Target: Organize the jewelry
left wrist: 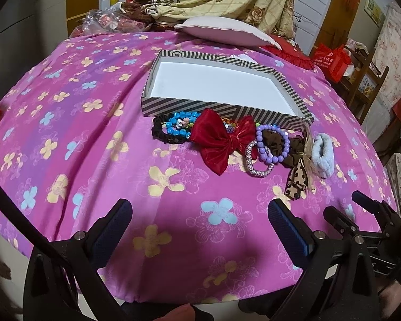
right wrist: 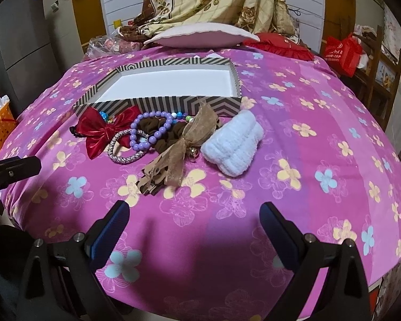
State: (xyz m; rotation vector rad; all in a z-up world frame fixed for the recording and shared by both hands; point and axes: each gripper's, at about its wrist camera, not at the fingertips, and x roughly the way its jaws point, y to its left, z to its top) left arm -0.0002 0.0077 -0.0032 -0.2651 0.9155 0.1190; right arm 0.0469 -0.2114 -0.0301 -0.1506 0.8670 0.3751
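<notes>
Progress: nothing is judged done; the striped box (left wrist: 227, 112) is seen empty, ahead of both grippers.
Jewelry: the whole pile lies on the pink bedspread (left wrist: 66, 133), just before the box's near wall — red bow (left wrist: 222, 139), purple bead bracelet (left wrist: 272, 144), blue bead bracelet (left wrist: 177, 127), sparkly bangle (left wrist: 254, 164), white scrunchie (right wrist: 232, 147).
Left gripper (left wrist: 200, 222): spread wide, nothing held, pile ahead and slightly right.
Right gripper (right wrist: 193, 224): spread wide, nothing held, pile ahead and slightly left.
Remaining: every piece is yet to be placed in the box.

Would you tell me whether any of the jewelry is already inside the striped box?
No, the striped box shows only its bare white floor, and the red bow and bracelets lie outside, in front of it.
</notes>
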